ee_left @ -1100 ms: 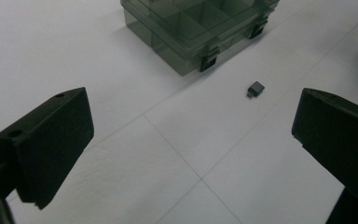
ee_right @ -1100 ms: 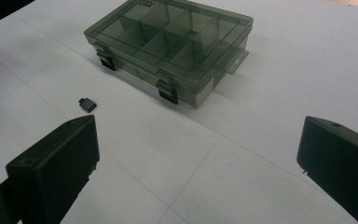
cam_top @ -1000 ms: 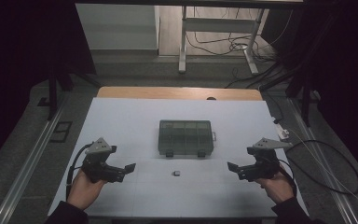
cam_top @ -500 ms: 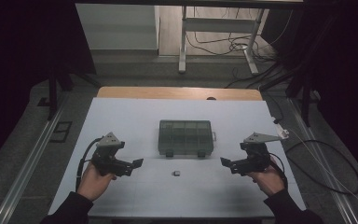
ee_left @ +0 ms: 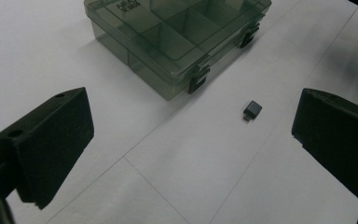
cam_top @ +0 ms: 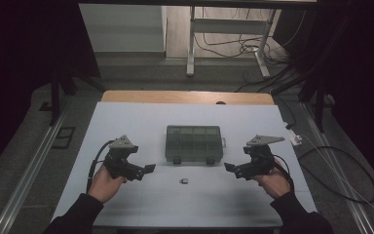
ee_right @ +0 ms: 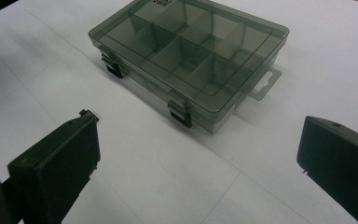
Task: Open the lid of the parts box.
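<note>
Smoky translucent plastic formed the compartment box [cam_top: 194, 143], which lay shut at the centre of the white table [cam_top: 126, 122], its two dark latches facing me at six o'clock. A small black adapter [cam_top: 184, 181] sat alone on the bare surface just beyond those latches, apart from the box and touching nothing.

I held the left gripper [cam_top: 146, 169] at about eight o'clock from the box and the right gripper [cam_top: 228, 167] at about four o'clock, both low over the table and angled inward toward the adapter between them. Each had its jaws spread wide and carried nothing. In the left gripper view the adapter [ee_left: 252, 109] lay ahead between the jaws, toward the right one; the right gripper view looked instead at the box [ee_right: 191, 60] and its nearer latch.

I judged the grippers were placed this way so one could take the adapter while the other dealt with the latches or steadied the box. Open table surrounded the adapter on every side, giving clear approach. The table's near edge ran behind my hands, with room to spare.
</note>
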Motion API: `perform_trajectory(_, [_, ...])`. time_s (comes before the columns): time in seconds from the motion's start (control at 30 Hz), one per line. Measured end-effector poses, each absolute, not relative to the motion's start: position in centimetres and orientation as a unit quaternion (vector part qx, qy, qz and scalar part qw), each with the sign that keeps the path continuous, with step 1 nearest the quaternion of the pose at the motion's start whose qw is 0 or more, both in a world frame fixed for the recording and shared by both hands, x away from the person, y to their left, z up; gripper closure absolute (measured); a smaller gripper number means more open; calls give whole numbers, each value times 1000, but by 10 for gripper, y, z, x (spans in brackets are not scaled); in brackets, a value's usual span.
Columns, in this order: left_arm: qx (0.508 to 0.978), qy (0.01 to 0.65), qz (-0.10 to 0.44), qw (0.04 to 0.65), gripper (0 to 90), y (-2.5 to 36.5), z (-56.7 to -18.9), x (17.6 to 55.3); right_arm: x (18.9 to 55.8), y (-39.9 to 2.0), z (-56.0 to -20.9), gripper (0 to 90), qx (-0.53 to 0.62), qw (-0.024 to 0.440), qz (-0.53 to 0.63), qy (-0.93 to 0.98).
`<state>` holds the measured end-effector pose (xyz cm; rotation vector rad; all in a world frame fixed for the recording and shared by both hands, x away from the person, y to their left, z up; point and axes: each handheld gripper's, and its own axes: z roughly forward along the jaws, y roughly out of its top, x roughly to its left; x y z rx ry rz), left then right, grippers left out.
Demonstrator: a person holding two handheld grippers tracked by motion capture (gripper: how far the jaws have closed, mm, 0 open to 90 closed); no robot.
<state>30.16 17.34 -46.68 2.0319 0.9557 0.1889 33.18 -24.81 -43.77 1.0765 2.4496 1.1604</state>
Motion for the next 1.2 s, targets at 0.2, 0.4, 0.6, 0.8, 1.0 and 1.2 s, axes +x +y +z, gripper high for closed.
perform_trajectory(0.2, [810,386,64,437,0,169,-465,308,339,-245,-439,0,370,115,392,834])
perform_trajectory(0.4, [811,385,55,437,0,164,-466,316,346,-241,-442,0,371,110,387,837])
perform_trajectory(0.6, [815,383,57,430,0,160,-466,322,350,-238,-441,0,371,108,386,838])
perform_trajectory(0.8, [818,385,62,422,0,155,-466,329,355,-233,-441,0,371,114,383,838])
perform_trajectory(1.0, [822,383,65,416,0,149,-468,336,360,-227,-442,0,385,119,369,838])
perform_trajectory(1.2, [817,381,56,428,0,145,-469,342,365,-223,-443,0,385,98,363,843])
